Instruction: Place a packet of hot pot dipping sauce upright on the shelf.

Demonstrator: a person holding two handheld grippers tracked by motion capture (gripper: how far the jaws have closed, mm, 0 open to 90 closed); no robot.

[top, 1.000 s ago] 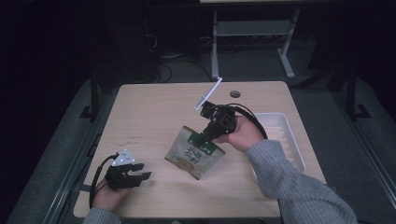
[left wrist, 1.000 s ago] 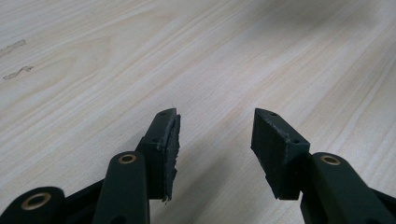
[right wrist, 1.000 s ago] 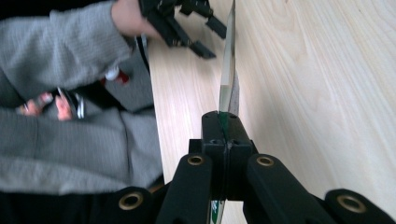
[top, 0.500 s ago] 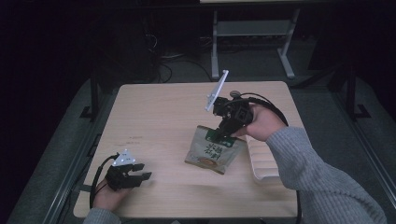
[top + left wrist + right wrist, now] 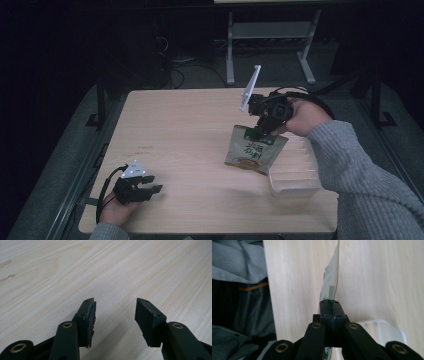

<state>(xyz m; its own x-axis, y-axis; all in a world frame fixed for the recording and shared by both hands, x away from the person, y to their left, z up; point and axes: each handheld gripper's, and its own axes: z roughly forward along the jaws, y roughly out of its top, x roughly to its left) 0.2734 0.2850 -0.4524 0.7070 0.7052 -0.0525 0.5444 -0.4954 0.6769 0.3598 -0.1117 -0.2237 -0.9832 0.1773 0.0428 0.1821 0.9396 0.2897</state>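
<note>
- The right gripper [image 5: 261, 131] has its jaws pressed tight together on the top edge of a snack pouch [image 5: 254, 152] — no gap shows between the pads in the right gripper view, where the pouch [image 5: 331, 282] runs edge-on straight out from the jaws.
- In the high view the pouch hangs from that grip, lifted clear above the table [image 5: 190, 135], its green-and-tan printed face turned toward the camera and its lower end tilted toward the person's side.
- The pouch sits over the right part of the table, just beside a clear plastic tray [image 5: 295, 177] with ribbed walls that lies along the right edge; its lower corner overlaps the tray's near end in the picture, though whether they touch I cannot tell.
- The right hand [image 5: 305, 117] grips the tool from the right, grey sleeve trailing down to the bottom corner.
- The left gripper [image 5: 148, 187] rests low at the near left corner of the table, jaws roughly half apart — nothing between them, bare wood under the pads [image 5: 88, 315] in the left gripper view.
</note>
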